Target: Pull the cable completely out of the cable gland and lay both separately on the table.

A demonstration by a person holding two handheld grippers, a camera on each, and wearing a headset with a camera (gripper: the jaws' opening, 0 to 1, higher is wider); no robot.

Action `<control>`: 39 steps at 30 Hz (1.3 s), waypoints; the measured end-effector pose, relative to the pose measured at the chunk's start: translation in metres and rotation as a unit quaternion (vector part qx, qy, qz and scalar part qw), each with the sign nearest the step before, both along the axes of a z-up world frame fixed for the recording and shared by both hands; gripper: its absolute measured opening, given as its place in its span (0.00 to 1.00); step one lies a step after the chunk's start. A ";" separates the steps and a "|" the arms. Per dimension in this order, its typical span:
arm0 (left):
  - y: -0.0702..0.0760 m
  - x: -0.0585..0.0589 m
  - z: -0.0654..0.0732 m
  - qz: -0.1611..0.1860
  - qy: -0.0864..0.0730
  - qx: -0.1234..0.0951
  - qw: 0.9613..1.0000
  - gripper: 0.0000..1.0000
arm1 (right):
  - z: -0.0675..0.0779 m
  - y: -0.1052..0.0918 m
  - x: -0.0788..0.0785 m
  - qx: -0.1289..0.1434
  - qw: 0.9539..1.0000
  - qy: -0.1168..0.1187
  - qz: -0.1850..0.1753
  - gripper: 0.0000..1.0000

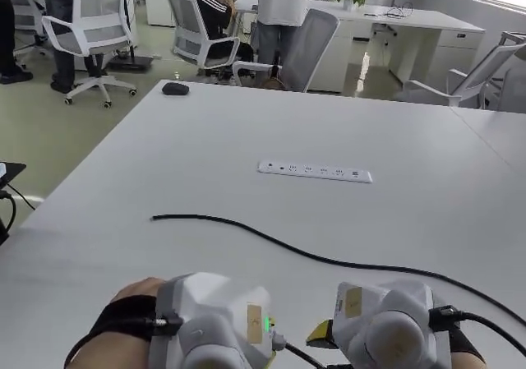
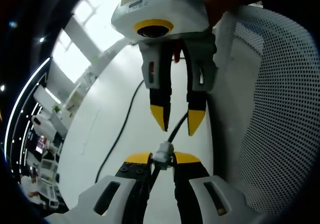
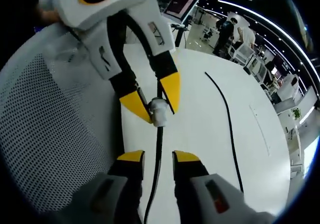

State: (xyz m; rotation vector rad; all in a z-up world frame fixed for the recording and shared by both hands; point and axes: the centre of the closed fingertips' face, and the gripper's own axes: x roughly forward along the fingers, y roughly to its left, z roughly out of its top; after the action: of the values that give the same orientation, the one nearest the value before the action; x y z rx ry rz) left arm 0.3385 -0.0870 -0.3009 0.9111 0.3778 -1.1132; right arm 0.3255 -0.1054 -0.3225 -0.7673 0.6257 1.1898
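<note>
My left gripper is shut on a small white cable gland, pinched between its yellow tips. A black cable runs out of the gland and passes between the yellow fingertips of my right gripper. That gripper is open, its jaws standing either side of the cable without touching it. In the right gripper view the gland sits in the left gripper straight ahead. In the head view the cable trails across the white table, and both grippers face each other at the near edge.
A white power strip lies mid-table and a dark mouse at the far left corner. A white mesh chair back stands close beside the grippers. Office chairs and people are beyond the table.
</note>
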 end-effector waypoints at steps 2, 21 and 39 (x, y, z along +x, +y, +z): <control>0.000 -0.001 -0.001 -0.004 0.002 0.001 1.000 0.18 | 0.003 0.003 -0.001 0.009 1.000 -0.001 0.004 0.17; 0.004 0.002 -0.002 0.005 -0.002 0.005 1.000 0.18 | -0.015 -0.018 0.006 -0.051 0.999 0.004 -0.019 0.03; 0.008 0.008 0.004 0.025 -0.007 0.004 1.000 0.18 | -0.046 -0.076 0.010 -0.176 0.979 0.041 -0.096 0.04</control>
State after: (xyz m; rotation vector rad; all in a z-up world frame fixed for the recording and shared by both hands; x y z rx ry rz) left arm 0.3467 -0.0786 -0.2968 0.9118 0.3919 -1.0606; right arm 0.3359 -0.1818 -0.3688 -0.9337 0.9743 0.9468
